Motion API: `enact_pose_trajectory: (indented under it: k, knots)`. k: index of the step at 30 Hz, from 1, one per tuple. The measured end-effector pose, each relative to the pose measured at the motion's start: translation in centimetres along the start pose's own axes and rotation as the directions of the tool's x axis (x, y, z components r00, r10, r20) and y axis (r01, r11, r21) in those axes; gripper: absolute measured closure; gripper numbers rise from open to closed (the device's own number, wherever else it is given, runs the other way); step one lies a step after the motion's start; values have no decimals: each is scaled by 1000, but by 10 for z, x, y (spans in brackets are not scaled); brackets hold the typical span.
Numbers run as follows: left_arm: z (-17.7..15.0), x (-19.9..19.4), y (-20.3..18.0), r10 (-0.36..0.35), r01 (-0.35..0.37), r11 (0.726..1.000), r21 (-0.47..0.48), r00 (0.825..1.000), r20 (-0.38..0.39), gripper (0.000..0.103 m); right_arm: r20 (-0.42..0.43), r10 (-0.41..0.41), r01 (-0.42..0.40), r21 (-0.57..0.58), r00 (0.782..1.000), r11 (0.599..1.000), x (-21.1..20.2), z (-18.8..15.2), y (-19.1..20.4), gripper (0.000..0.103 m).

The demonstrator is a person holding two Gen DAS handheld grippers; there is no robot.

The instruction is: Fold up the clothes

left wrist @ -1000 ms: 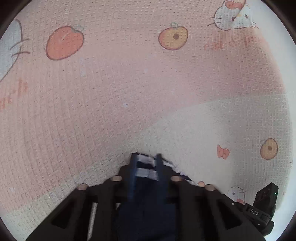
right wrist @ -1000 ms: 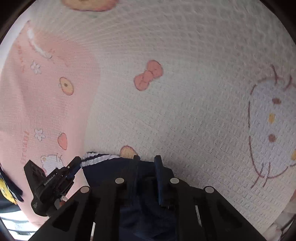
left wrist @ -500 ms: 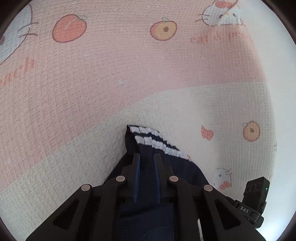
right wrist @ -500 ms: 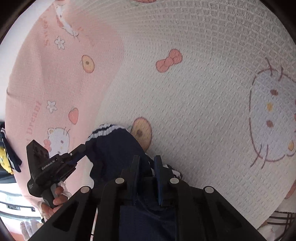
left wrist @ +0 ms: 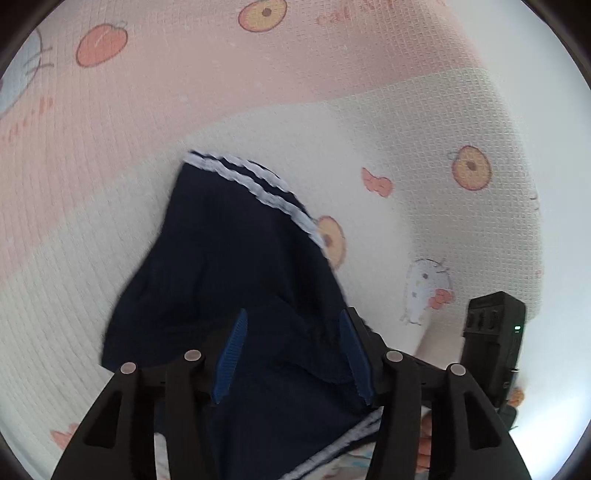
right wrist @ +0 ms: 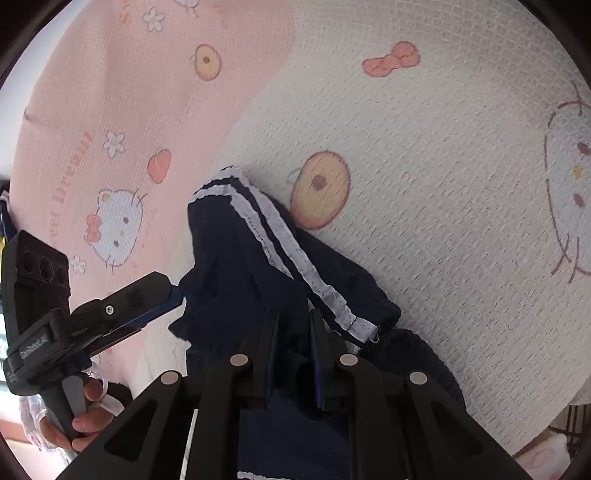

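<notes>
Little can be read. On the pink band of the waffle-textured printed blanket [left wrist: 155,122], the left wrist view shows coral-coloured lettering at the top edge right of centre [left wrist: 349,13], cut off by the frame; it seems to begin "cal", though blur leaves the rest unreadable. More coral letters at the far left of that view [left wrist: 27,120] are too smeared to make out. In the right wrist view a line of coral script runs sideways down the pink band at the left [right wrist: 72,184]; its letters cannot be told. The black plastic handheld gripper body at lower left [right wrist: 85,325] carries a small white label [right wrist: 33,347], too tiny and tilted to read.
</notes>
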State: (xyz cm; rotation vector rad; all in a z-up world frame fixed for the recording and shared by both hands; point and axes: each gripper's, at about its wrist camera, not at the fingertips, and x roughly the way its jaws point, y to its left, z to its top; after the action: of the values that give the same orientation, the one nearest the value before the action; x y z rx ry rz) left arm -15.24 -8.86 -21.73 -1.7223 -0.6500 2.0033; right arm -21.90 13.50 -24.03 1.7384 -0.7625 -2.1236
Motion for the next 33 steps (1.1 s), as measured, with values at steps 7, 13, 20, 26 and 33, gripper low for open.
enact_pose_trajectory:
  k: [7, 13, 20, 26, 33]
  knots:
    - [-10, 26, -6, -35, 32, 997, -70, 998, -50, 54, -17, 16, -17, -37, 1000, 999, -3, -14, 5, 88]
    - [-19, 38, -10, -93, 81, 987, -136, 992, -89, 54, -11, 71, -71, -37, 997, 997, -23, -23, 1, 70]
    - [-24, 45, -26, -77, 64, 992, -110, 990, -116, 54, 1, 183, -183, 71, 983, 981, -39, -26, -19, 59]
    - [-24, 59, -33, -60, 47, 994, -100, 989, -134, 54, 5, 322, -315, 235, 947, 920, -32, -33, -42, 59]
    - [-31, 79, -22, -48, 30, 992, -122, 987, -153, 54, 42, 382, -370, 366, 923, 854, -21, -44, -64, 59]
